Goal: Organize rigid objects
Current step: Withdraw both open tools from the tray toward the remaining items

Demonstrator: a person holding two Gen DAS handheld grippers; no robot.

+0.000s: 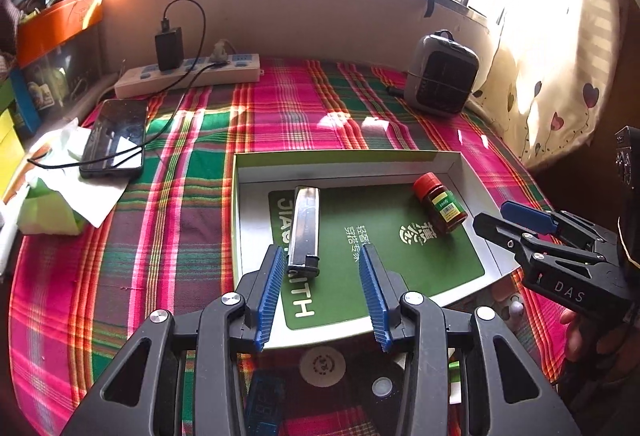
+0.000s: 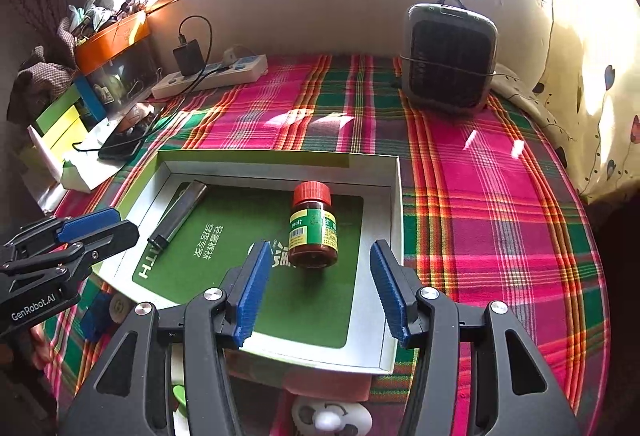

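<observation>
Plaid cloth in pink, green and red covers the whole surface beneath both grippers. Ahead of the fingers lies a shallow white cardboard box lid with a green printed floor, its near edge under the fingertips. Far beyond the right gripper stands a grey rounded fan heater; far beyond the left gripper a cream power strip carries a black charger, and a black smartphone lies left of it on white tissue. Inside the lid, a silver rectangular metal lighter lies just ahead of the left gripper's left finger, apart from it. A brown glass bottle with a red cap and green label lies on its side just beyond the right gripper's spread fingers, nothing between. Both grippers are wide apart and hold nothing.
</observation>
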